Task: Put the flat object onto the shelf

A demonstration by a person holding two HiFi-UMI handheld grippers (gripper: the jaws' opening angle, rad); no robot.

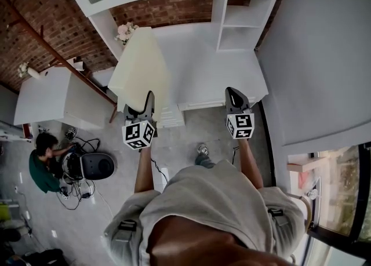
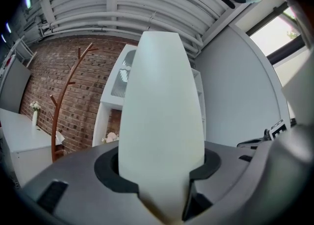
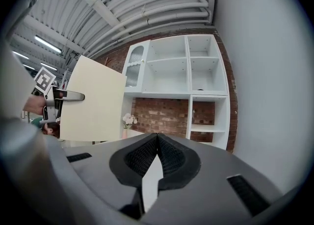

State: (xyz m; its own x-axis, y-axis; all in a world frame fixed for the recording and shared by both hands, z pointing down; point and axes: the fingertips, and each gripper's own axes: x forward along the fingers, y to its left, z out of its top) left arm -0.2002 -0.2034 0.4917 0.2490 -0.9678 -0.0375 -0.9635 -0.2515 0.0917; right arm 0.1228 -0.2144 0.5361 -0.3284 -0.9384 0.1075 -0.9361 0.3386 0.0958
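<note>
The flat object is a cream-white board (image 1: 141,70) held upright in front of me, level with the white counter's left end. My left gripper (image 1: 139,110) is shut on its lower edge. In the left gripper view the board (image 2: 162,116) rises between the two jaws and fills the middle of the picture. My right gripper (image 1: 234,95) is shut and holds nothing, off to the right of the board. From the right gripper view the board (image 3: 93,99) and the left gripper (image 3: 66,96) show at the left, with the white shelf unit (image 3: 191,72) straight ahead.
The shelf unit (image 1: 246,10) stands against a brick wall above a white counter (image 1: 208,68). A vase of flowers (image 1: 126,32) sits at the counter's left. A wooden coat stand (image 2: 66,101) and a white cabinet (image 1: 52,99) are at the left. A person (image 1: 43,166) crouches on the floor. A grey wall (image 1: 319,56) runs along the right.
</note>
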